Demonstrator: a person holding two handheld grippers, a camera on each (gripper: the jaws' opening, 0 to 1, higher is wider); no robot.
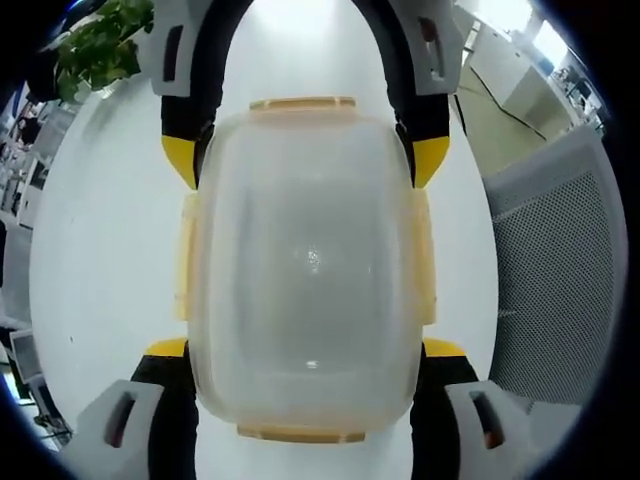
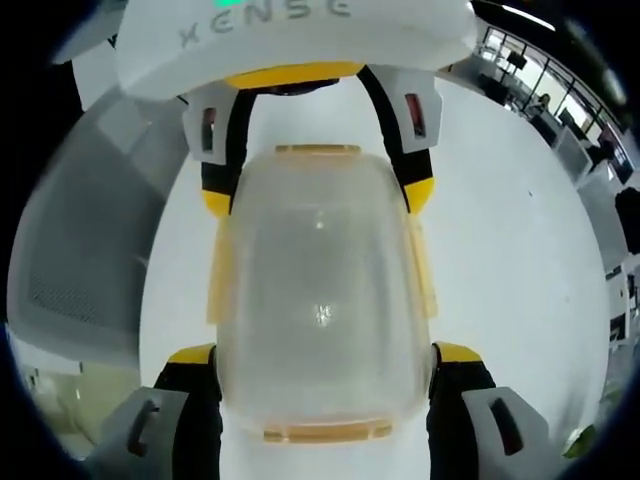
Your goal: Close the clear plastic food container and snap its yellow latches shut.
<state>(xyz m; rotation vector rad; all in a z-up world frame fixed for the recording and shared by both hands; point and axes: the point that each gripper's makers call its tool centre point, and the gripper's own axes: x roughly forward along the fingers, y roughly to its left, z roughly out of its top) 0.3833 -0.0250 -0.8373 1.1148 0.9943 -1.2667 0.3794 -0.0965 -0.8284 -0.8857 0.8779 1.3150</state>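
The clear plastic container (image 1: 305, 270) lies on the white table (image 1: 110, 250) with its lid on. Pale yellow latches (image 1: 425, 260) run along its sides and ends. My left gripper (image 1: 305, 348) comes from the near end, its yellow-tipped jaws pressed against the container's two sides. From the far end my right gripper (image 1: 305, 160) clasps the same sides. In the right gripper view the container (image 2: 320, 290) sits between the right gripper (image 2: 325, 352) at the near end and the left gripper (image 2: 318, 195) at the far end. I cannot tell whether the latches are snapped down.
A grey mesh chair back (image 1: 560, 270) stands beside the table, also seen as the chair (image 2: 80, 260) in the right gripper view. A green plant (image 1: 100, 45) sits beyond the table's far corner. Office desks (image 2: 560, 110) lie in the background.
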